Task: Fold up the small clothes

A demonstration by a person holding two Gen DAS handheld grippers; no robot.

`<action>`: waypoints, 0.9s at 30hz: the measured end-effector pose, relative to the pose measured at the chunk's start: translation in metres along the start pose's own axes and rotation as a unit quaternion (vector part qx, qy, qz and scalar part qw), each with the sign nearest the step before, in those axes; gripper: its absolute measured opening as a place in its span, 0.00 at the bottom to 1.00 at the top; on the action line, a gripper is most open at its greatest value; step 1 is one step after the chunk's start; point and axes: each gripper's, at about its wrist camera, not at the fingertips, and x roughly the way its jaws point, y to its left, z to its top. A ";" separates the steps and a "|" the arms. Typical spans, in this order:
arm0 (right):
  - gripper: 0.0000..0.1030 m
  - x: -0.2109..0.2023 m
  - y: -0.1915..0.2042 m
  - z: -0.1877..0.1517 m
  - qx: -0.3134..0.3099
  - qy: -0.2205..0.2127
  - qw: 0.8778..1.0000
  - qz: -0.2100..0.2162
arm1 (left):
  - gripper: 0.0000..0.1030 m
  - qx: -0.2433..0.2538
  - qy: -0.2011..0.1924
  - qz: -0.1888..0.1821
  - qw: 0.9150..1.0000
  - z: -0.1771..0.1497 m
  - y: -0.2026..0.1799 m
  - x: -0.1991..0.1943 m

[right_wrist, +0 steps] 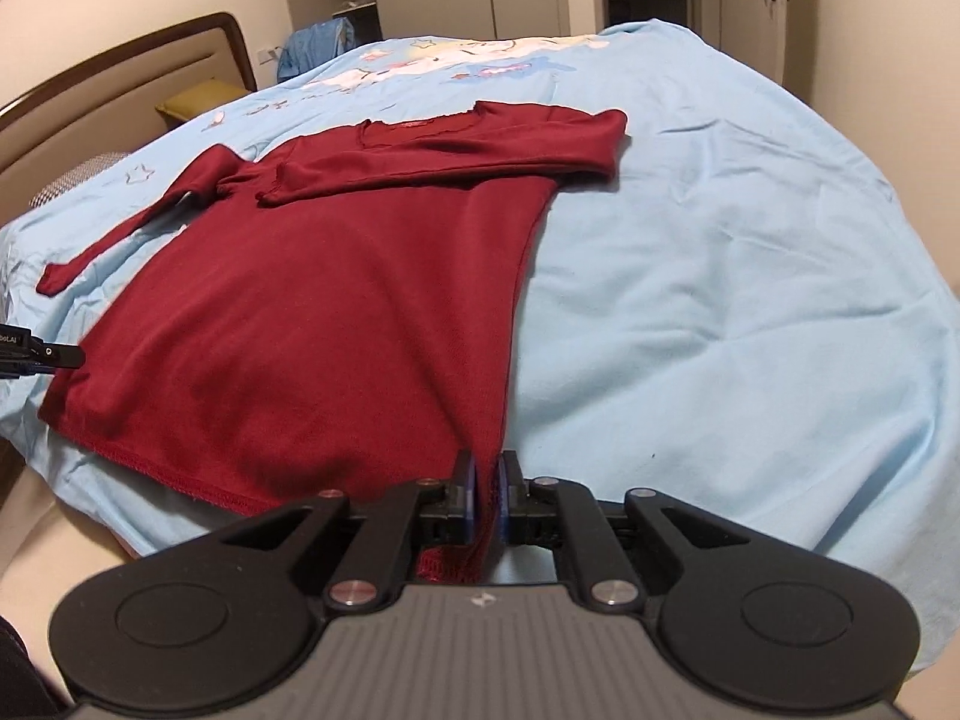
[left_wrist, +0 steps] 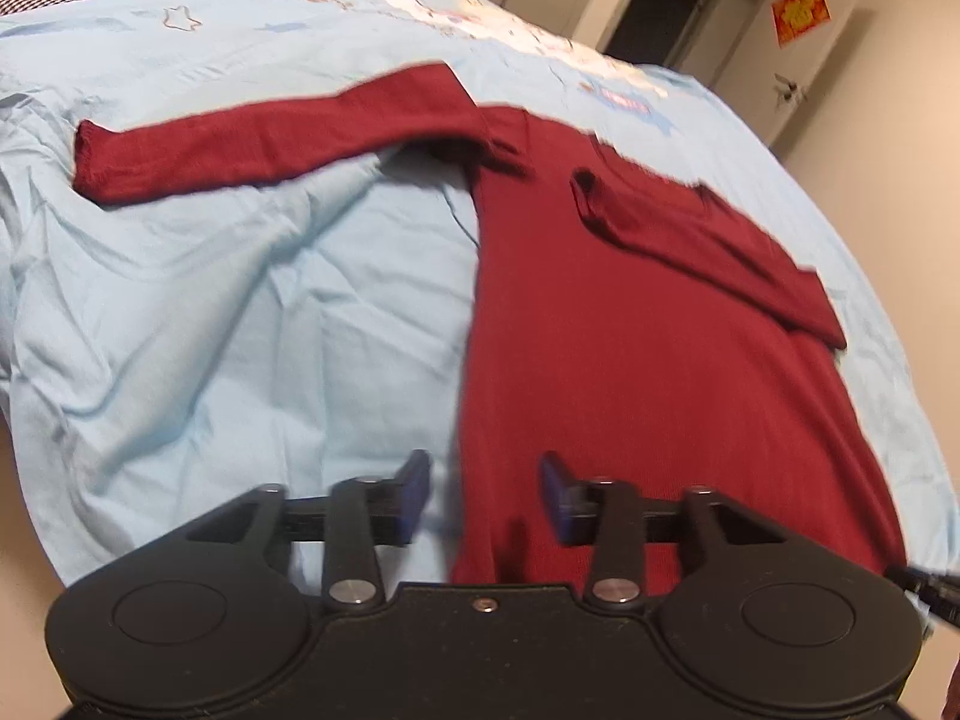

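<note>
On the bed [right_wrist: 750, 276], close to its near edge, we had a dark red long-sleeved top [right_wrist: 312, 312] lying flat on a pale blue sheet [left_wrist: 210, 312], its hem toward us and its neckline toward the far side. One sleeve [right_wrist: 444, 171] was already laid across the chest, while the other sleeve [left_wrist: 270, 141] stretched out straight toward the bed's left edge, so we judged ourselves midway through tucking in the sleeves and sides. Our right tool [right_wrist: 487, 498] was clamped on the hem corner of the top, a fold of red cloth pinched between its blue pads. Our left tool [left_wrist: 486, 495] stood with its fingers apart over the opposite side edge of the top near the hem, gripping nothing that we could see; the view there was somewhat blurred. We reckoned the next move called for the left tool to close on that edge, and for the outstretched sleeve to be brought in before the body was doubled. The cloth looked like a thin, soft knit, matte, with a stitched hem and a wavy trimmed neckline; it draped limply. The sheet was lightly creased cotton with cartoon prints near the far edge.
</note>
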 end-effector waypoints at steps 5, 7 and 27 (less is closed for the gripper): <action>0.51 -0.001 0.000 0.001 0.004 -0.013 1.000 -0.002 | 0.82 -0.041 -0.050 0.043 0.997 0.026 0.022 -0.005; 0.62 -0.003 0.002 0.004 0.006 -0.024 1.000 -0.004 | 0.91 -0.064 -0.075 0.066 0.993 0.036 0.035 -0.007; 0.89 0.007 0.040 0.034 0.011 -0.085 0.996 0.019 | 0.13 -0.260 -0.177 0.210 0.926 0.111 0.138 0.035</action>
